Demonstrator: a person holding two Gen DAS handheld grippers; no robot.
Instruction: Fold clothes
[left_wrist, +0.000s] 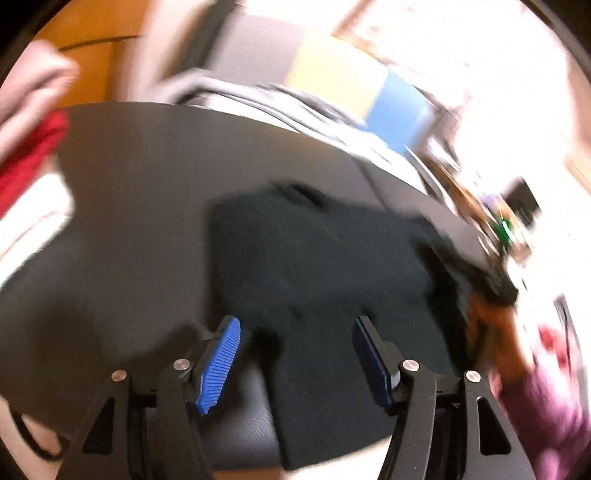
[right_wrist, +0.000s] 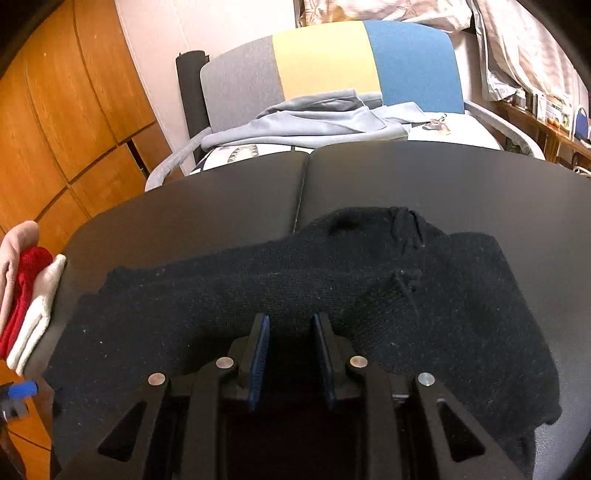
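Left wrist view, blurred: the left gripper (left_wrist: 295, 354) hangs over the dark desk (left_wrist: 140, 184) with its blue-padded fingers (left_wrist: 219, 365) spread wide and nothing between them. The black knit garment (left_wrist: 332, 266) lies flat on the desk directly ahead of and under the fingers, its near edge reaching past them toward the camera, its bulk running away and to the right. A stack of folded clothes (left_wrist: 26, 173), red and pale, sits at the desk's left edge, well apart from the garment. A person's pink sleeve (left_wrist: 546, 398) shows beyond the garment's right side.

Right wrist view, sharp: the right gripper (right_wrist: 291, 350) is low over the same black knit garment (right_wrist: 258, 288), fingers (right_wrist: 260, 347) parted by a narrow gap; I see no cloth pinched between them. The garment's long axis runs left to right across the desk (right_wrist: 443, 177), square to the fingers. It looks partly doubled over, with a raised ridge right of centre. The folded stack (right_wrist: 29, 295) lies left of the garment; a chair (right_wrist: 332, 59) draped with grey-blue clothing (right_wrist: 314, 122) stands beyond the desk's far edge. Nothing blocks either gripper. The right one looks closer to the cloth.
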